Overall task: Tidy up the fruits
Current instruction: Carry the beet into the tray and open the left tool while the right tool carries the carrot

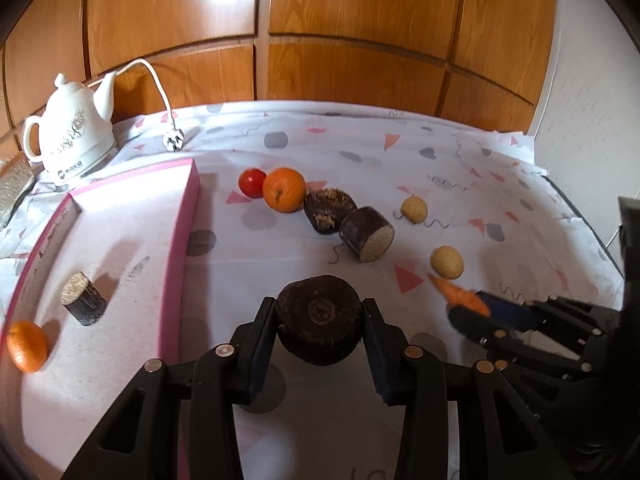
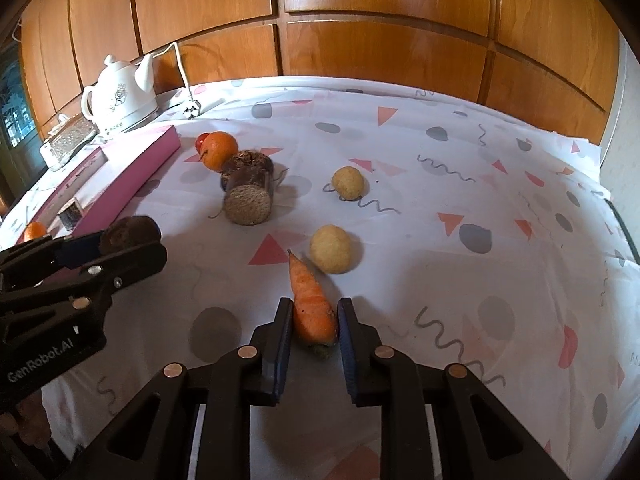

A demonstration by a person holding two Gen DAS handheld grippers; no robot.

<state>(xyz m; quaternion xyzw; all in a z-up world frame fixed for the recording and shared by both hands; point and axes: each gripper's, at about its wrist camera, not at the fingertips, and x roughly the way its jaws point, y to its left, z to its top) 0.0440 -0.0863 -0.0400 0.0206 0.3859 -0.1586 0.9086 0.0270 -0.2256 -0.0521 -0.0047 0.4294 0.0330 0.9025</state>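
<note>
My left gripper (image 1: 320, 314) is shut on a dark brown root chunk (image 1: 319, 326), held just right of the pink tray (image 1: 182, 240); it also shows in the right wrist view (image 2: 130, 232). My right gripper (image 2: 314, 320) is shut on an orange carrot (image 2: 312, 300), which also shows in the left wrist view (image 1: 460, 294). In the tray lie a dark root piece (image 1: 82, 304) and an orange (image 1: 27, 346). On the cloth lie an orange (image 1: 284, 189), a red tomato (image 1: 252, 182), two dark root pieces (image 1: 366, 234) (image 1: 328, 208) and two pale round potatoes (image 1: 447, 262) (image 1: 414, 209).
A white teapot-style kettle (image 1: 76, 132) stands at the back left with its cord and plug (image 1: 174, 140). A patterned box (image 1: 14, 188) lies at the far left. Wooden panels rise behind the table. The table's right edge (image 1: 592, 232) drops off by a white wall.
</note>
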